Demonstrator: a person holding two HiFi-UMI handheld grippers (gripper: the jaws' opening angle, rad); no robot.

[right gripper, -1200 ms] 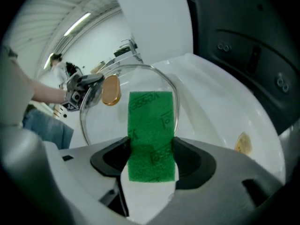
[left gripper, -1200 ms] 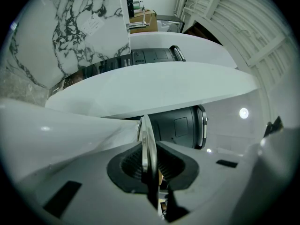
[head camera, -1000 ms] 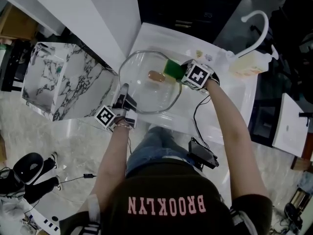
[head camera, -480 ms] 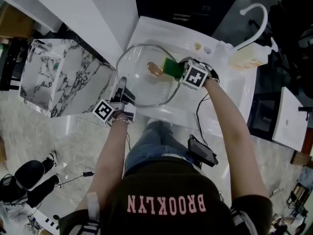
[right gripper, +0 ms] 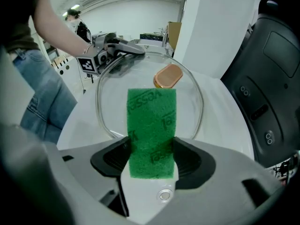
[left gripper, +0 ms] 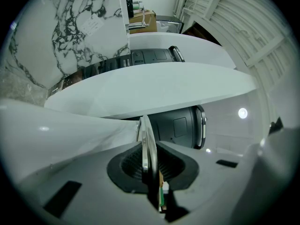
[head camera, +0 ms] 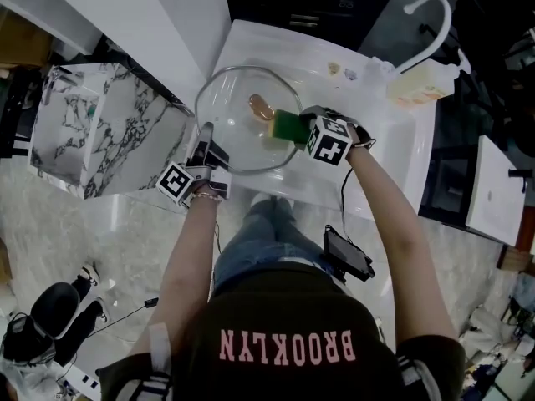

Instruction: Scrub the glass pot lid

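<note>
step: scrubbing | left hand-held gripper (head camera: 205,144) clamps round clear glass pot lid (head camera: 234,128) rim | right hand-held gripper (right gripper: 151,151) pinches green scouring pad (right gripper: 151,118) | next: likely press, sweep around copper knob (right gripper: 168,76)

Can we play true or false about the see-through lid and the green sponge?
1. The sponge is green. True.
2. The right gripper holds the sponge. True.
3. The left gripper is empty. False: it is shut on the lid, gripping it by the rim.
4. The lid's knob is blue. False: it is coppery brown.
</note>
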